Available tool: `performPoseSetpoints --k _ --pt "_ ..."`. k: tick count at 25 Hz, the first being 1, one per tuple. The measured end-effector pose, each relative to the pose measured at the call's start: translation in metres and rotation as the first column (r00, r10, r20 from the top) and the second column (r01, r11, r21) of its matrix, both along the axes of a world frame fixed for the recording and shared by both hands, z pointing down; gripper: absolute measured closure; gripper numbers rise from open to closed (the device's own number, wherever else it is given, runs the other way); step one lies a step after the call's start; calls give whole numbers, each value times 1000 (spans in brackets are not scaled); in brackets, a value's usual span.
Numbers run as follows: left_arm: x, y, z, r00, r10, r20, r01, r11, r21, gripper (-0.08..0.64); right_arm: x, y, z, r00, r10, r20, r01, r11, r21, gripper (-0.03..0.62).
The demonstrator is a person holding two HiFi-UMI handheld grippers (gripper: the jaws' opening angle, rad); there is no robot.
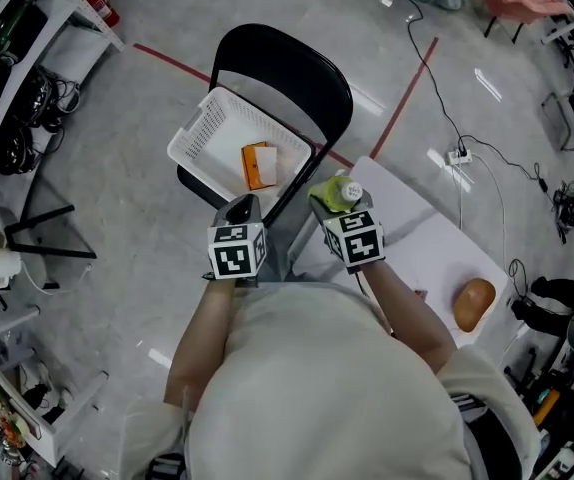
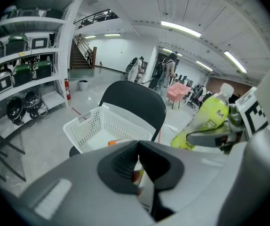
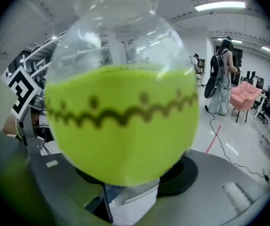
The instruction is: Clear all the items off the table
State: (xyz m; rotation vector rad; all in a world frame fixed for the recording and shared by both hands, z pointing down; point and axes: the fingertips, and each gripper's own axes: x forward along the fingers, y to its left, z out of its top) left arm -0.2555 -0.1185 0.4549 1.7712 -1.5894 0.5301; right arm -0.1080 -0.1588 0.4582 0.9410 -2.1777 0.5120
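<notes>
1. The bottle (image 1: 342,190) of yellow-green drink is in your right gripper (image 1: 339,203); its jaws stand apart and grip the bottle's body, white cap tilted up and away from you; in the right gripper view the bottle (image 3: 121,121) fills nearly the whole frame.
2. In the head view the bottle is in the air over the near corner of the white table (image 1: 417,238), just at 3 o'clock of the chair's edge.
3. Your left gripper (image 1: 242,208) is clenched on nothing; in the left gripper view its dark pads (image 2: 125,166) meet with nothing between them; the bottle (image 2: 208,119) shows at 2 o'clock of them.
4. The two grippers sit side by side, near but apart.
5. The white basket (image 1: 202,128) rests on the seat of the black chair (image 1: 297,78), at 11 o'clock of your left gripper; an orange box (image 1: 259,165) lies flat on the basket's floor, close to its near wall.
6. On the table, a brown oval thing (image 1: 474,303) lies at 4 o'clock of your right gripper, well apart from it; what it is I cannot tell.
7. The chair's back stands at 12 o'clock, beyond the basket.
</notes>
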Motion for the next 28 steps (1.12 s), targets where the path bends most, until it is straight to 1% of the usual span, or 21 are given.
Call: performPoseSetpoints --k 6,13,18,28 --pt "-44 -16 9 999 -43 -9 43 999 -29 551 -48 -24 2 999 -39 3 40 999 -10 325" --pt "-87 -30 22 996 -90 -11 89 995 -47 552 -102 -45 14 994 -112 0 112 993 -24 325" --pt "-108 -36 32 990 -142 -22 140 988 -66 552 -133 -56 22 986 -165 1 165 986 -25 325" --pt "-155 -52 64 978 -207 -20 204 973 -105 551 -202 -77 68 965 -262 -8 261 965 -36 324"
